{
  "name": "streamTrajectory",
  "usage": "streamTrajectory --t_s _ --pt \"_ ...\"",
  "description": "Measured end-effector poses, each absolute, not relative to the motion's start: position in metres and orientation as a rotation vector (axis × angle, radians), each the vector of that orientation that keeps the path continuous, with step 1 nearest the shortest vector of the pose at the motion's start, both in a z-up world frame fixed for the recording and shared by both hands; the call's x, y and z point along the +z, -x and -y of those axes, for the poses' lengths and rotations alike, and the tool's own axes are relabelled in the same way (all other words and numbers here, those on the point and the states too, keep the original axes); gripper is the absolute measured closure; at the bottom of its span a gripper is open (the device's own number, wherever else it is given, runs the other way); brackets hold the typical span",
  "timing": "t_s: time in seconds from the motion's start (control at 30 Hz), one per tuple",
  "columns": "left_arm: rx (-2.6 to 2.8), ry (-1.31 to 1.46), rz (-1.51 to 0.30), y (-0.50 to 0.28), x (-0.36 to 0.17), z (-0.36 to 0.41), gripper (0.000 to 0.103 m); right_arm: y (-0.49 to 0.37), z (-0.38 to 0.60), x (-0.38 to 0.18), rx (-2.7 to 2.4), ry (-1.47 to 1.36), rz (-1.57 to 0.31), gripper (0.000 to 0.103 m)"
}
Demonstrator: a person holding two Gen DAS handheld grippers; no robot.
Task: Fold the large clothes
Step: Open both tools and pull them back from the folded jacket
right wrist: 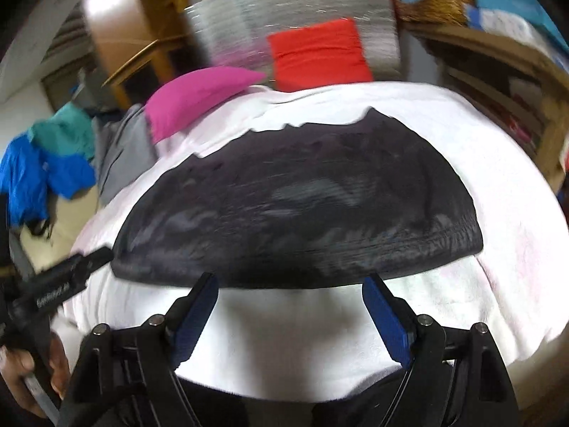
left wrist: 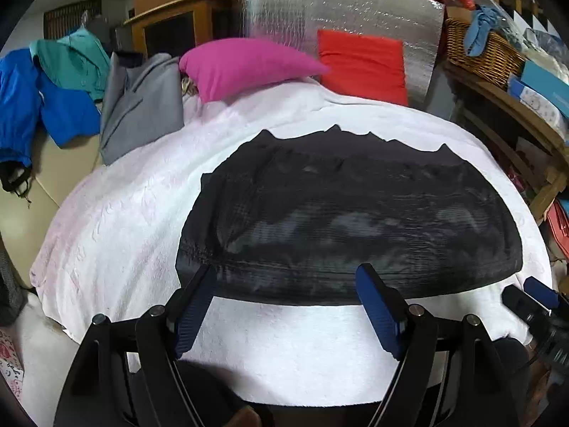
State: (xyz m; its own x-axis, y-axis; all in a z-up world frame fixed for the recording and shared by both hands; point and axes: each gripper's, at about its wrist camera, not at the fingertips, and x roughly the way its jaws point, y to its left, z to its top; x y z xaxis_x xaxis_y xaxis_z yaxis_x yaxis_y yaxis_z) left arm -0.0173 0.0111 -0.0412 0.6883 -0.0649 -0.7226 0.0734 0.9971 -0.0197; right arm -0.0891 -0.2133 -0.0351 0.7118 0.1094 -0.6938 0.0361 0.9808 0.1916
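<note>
A black garment (left wrist: 355, 213) lies flat and folded on the white blanket (left wrist: 142, 220) of a bed; it also shows in the right wrist view (right wrist: 302, 206). My left gripper (left wrist: 286, 272) is open and empty, its fingertips over the garment's near edge toward the left. My right gripper (right wrist: 290, 281) is open and empty, its fingertips at the garment's near edge toward the right. The right gripper shows at the left wrist view's right edge (left wrist: 533, 295), and the left gripper at the right wrist view's left edge (right wrist: 71, 270).
A pink pillow (left wrist: 245, 67) and a red pillow (left wrist: 362, 64) lie at the bed's head before a silver foil panel (left wrist: 338, 7). Grey (left wrist: 142, 106), blue (left wrist: 39, 106) and teal (left wrist: 74, 60) clothes lie at left. A wicker basket (left wrist: 476, 49) stands on wooden shelves at right.
</note>
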Motion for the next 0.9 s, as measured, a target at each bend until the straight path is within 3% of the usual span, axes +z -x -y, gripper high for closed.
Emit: streamTrajectory --t_s 0.13,0.27,0.9 --pt "-0.073 -0.032 -0.802 0.028 -0.035 -0.006 0.017 0.101 0.198 -0.022 0.029 -0.122 -0.73 0.0" --pt "-0.049 -0.058 -0.775 0.038 -0.028 -0.006 0.012 0.107 0.192 -0.018 0.016 -0.097 -0.725 0.0" --pt "-0.092 -0.028 -0.783 0.034 -0.023 -0.004 0.01 0.101 0.2 -0.007 -0.075 -0.077 -0.694 0.0"
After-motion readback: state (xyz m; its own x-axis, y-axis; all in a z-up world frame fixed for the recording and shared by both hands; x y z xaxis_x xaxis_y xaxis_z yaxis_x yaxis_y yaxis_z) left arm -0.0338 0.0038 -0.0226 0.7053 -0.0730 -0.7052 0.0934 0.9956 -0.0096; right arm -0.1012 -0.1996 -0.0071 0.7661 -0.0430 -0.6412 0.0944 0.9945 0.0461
